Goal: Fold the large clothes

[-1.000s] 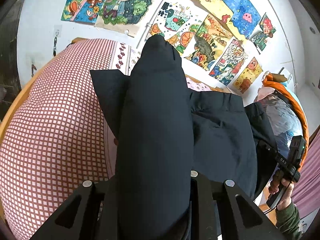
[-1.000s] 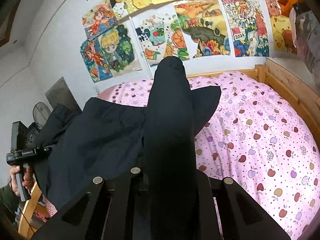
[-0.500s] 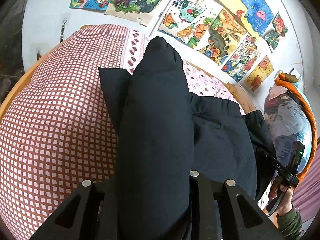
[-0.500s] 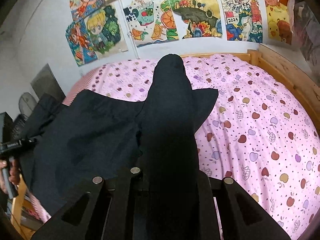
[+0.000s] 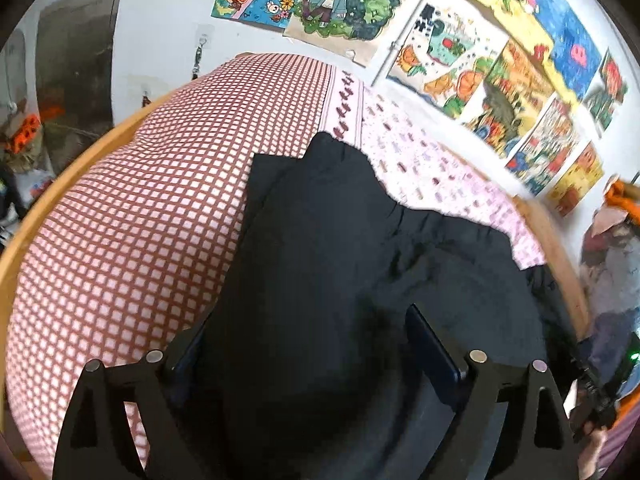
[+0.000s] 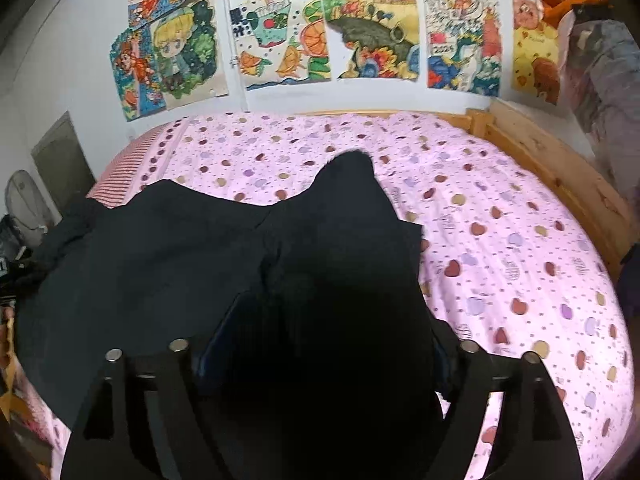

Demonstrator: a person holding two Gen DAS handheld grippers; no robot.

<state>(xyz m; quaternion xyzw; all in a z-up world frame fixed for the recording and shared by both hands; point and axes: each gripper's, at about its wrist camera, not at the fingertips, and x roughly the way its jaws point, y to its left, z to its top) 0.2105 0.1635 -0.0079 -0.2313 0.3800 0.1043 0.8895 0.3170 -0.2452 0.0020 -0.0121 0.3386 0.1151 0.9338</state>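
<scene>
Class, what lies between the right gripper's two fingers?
Black garment cloth fills the gap in the right gripper, whose jaws are opening. The right wrist view shows it.

Pink heart-print sheet [image 6: 500, 240], red checked cover [image 5: 140, 220], wooden bed frame [image 6: 560, 168], colourful drawings [image 6: 372, 28] on wall.

One black garment [image 6: 168, 256], one bed [image 6: 500, 240], two grippers, seven wall drawings [image 6: 372, 28] (right wrist view)
</scene>
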